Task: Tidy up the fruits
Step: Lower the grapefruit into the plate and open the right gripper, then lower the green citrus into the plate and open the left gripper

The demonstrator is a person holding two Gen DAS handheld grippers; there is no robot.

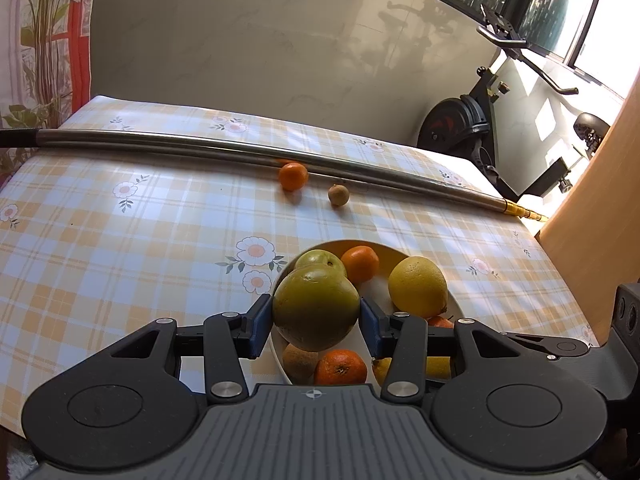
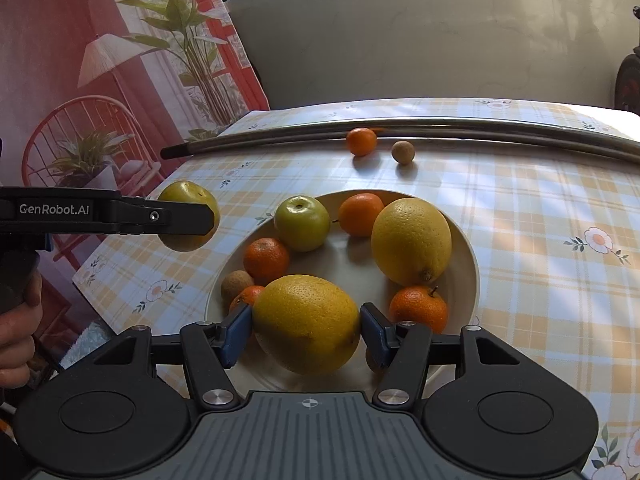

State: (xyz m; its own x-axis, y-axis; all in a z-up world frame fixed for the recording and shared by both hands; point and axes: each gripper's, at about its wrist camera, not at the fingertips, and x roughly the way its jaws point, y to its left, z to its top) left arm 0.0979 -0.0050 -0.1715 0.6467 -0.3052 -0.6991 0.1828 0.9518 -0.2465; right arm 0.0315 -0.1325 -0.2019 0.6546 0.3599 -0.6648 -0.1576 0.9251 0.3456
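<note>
Your left gripper clamps a green fruit between its blue pads, held above the left rim of the bowl. Your right gripper grips a big lemon over the bowl's near side. Inside the bowl sit a second lemon, another green fruit, several tangerines and a small brown fruit. Farther back on the checked tablecloth, one tangerine and one brown fruit lie loose, just in front of a metal rod.
</note>
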